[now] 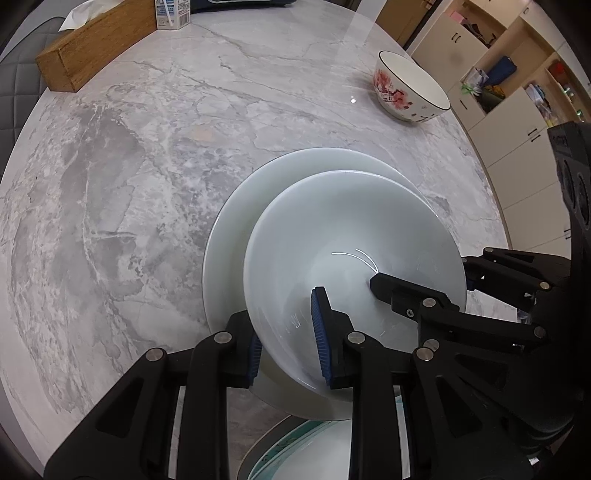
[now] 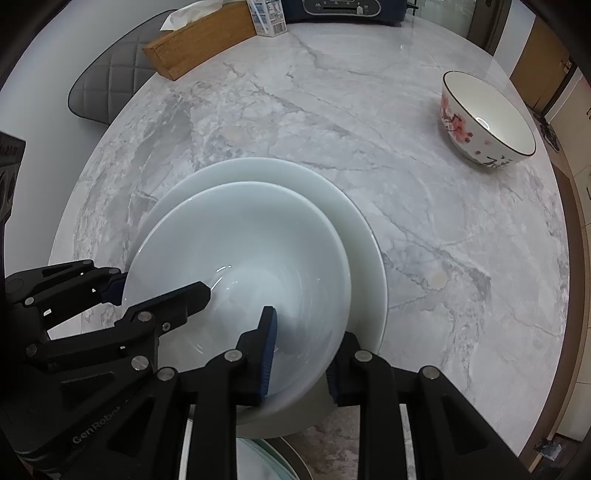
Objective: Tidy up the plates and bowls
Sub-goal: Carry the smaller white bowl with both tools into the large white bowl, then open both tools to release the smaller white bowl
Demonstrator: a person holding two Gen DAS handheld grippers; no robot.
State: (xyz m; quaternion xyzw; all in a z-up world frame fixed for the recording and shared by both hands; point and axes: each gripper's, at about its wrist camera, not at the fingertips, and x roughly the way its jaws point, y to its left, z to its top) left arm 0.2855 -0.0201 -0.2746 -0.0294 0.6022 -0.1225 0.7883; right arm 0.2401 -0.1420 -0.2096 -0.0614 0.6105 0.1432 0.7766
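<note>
A plain white bowl (image 1: 351, 229) (image 2: 243, 236) rests on a wider white plate (image 1: 236, 206) (image 2: 354, 206) on the marble table. My left gripper (image 1: 284, 310) (image 2: 162, 288) straddles the bowl's left rim, one finger inside and one outside, with its pads slightly apart from the wall. My right gripper (image 2: 310, 325) (image 1: 421, 275) straddles the opposite rim the same way, and a small gap shows at its pads. Both point steeply down. A floral bowl (image 1: 406, 85) (image 2: 484, 118) with a dark rim stands alone at the far right.
A teal-patterned plate (image 1: 295, 443) lies partly hidden under the grippers at the near edge. A wooden tissue box (image 2: 199, 44), a milk carton (image 2: 267, 16) and a dark appliance (image 2: 343, 9) line the far side. A grey chair (image 2: 107, 88) stands left; cabinets (image 1: 517, 155) right.
</note>
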